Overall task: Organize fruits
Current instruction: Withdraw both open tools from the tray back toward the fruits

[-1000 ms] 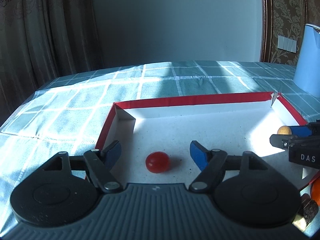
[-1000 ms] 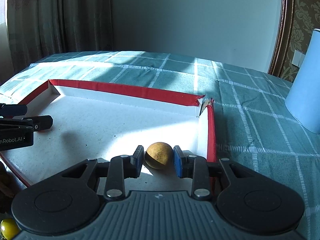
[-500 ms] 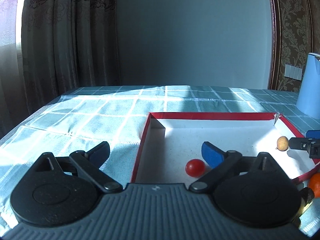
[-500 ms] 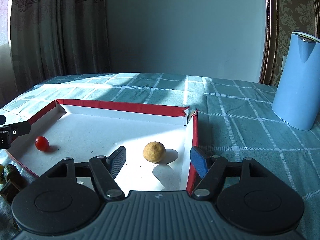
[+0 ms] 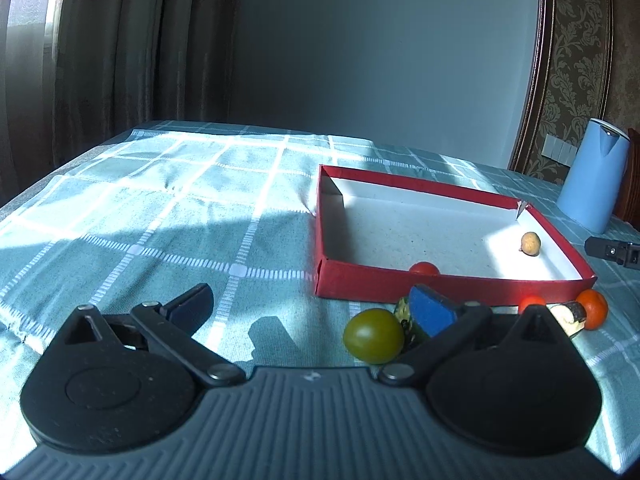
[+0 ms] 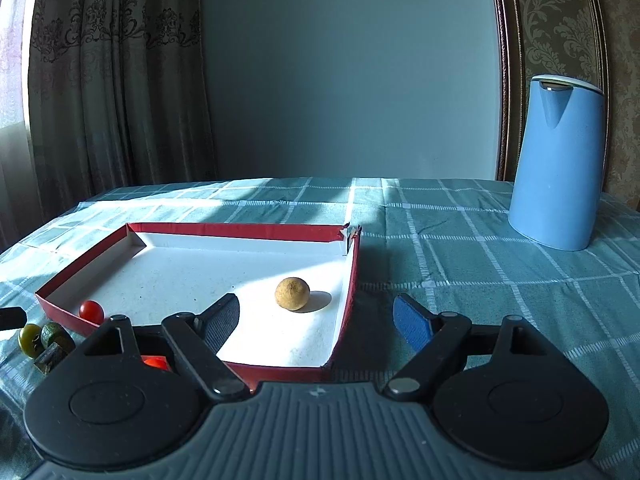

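Your left gripper (image 5: 308, 308), jaws opening wide and empty, is the nearer one to the round green tomato (image 5: 374, 335), which has no long axis, lies on the cloth at one o'clock just inside its blue pad and just outside the red tray (image 5: 440, 286).

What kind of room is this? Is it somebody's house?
Probably a home, maybe a dining room. There is a table with a checked tablecloth, long patterned curtains by a window, and a blue kettle near patterned wallpaper.
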### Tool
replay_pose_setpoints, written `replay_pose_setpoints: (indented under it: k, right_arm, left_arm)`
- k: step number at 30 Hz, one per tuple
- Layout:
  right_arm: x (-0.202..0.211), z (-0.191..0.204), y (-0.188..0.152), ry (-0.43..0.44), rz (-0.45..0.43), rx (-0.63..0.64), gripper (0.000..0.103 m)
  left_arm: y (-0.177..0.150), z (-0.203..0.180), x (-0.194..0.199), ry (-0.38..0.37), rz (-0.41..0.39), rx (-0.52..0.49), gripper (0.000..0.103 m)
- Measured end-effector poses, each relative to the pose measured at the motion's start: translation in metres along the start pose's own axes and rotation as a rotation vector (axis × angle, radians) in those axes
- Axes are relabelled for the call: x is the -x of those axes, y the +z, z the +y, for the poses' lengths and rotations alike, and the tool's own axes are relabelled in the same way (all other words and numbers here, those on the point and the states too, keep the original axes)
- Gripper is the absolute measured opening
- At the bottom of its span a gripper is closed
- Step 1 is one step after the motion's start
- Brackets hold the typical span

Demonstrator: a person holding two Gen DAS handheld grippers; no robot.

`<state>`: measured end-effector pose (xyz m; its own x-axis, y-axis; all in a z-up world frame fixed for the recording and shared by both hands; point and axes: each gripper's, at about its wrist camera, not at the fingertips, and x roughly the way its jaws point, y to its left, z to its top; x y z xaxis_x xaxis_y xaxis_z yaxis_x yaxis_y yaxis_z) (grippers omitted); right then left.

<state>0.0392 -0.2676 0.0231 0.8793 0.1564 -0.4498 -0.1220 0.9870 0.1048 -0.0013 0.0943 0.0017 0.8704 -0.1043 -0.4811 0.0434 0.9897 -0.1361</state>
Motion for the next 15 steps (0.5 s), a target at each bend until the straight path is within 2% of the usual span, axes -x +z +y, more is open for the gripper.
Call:
replay_pose_setpoints:
  k: [3, 9, 15]
  right_arm:
    - [0.0, -0.003, -0.001, -0.006, 0.009, -0.007, 0.084]
    - [0.001, -0.006, -0.005, -0.011, 0.026, -0.021, 0.084]
    - [0.004, -0.004, -0.008, 0.003, 0.035, -0.02, 0.084]
  left_arm:
    - [-0.001, 0.001, -0.003, -0.026, 0.036, -0.011, 0.103]
    - [-0.006, -0.015, -0.005, -0.08, 0.061, -0.11, 0.103]
    - [-0.008, -0.02, -0.011, -0.093, 0.101, -0.138, 0.103]
